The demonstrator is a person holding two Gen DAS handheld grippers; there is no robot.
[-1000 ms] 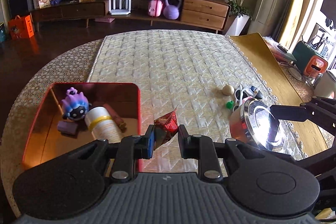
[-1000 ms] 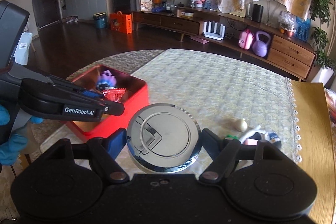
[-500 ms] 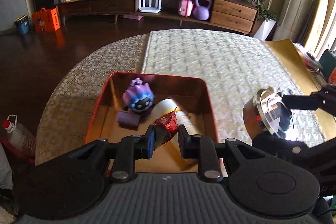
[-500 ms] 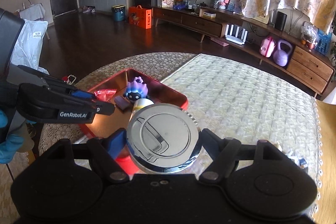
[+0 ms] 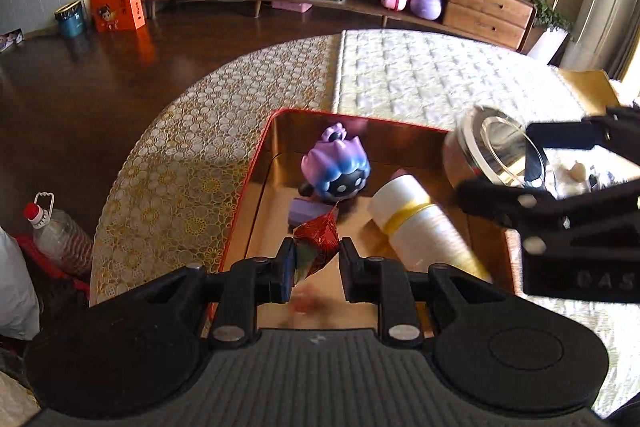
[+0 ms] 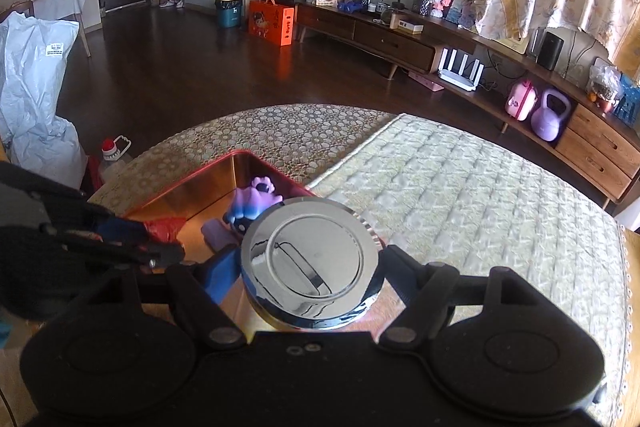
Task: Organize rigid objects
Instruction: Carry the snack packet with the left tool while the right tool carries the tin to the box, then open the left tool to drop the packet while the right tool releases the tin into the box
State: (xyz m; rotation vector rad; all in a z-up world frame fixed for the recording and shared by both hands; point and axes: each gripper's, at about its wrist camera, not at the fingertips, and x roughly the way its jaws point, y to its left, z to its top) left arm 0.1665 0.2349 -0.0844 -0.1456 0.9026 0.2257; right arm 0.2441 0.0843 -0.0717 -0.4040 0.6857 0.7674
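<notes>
1. Over the red tin box (image 5: 256, 163) at the left side of the cloth-covered table (image 5: 420, 75), both grippers hang with a load each; the step in hand looks like the delivery of two items into the box.
2. The left gripper (image 5: 314, 261) is closed on a red foil packet (image 5: 318, 241): the packet is pinched between the blue-padded fingers (image 5: 286, 267), its crumpled top sticking up past the tips, above the near part of the box floor.
3. The right gripper (image 6: 310, 263) is clamped across a round chrome tin (image 6: 310, 263); the fingers press on its rim on either side, with the shiny lid facing the camera. In the left wrist view the tin (image 5: 492, 155) hangs above the box's right wall.
4. Inside the box already lie a purple toy figure (image 5: 336, 167), a small purple block (image 5: 308, 211) and a white bottle (image 5: 420, 223) on its side.
5. The next move probably calls for lowering the packet to bare floor near the front-left corner and releasing it, then finding room for the tin, which seems scarce beside the bottle.
</notes>
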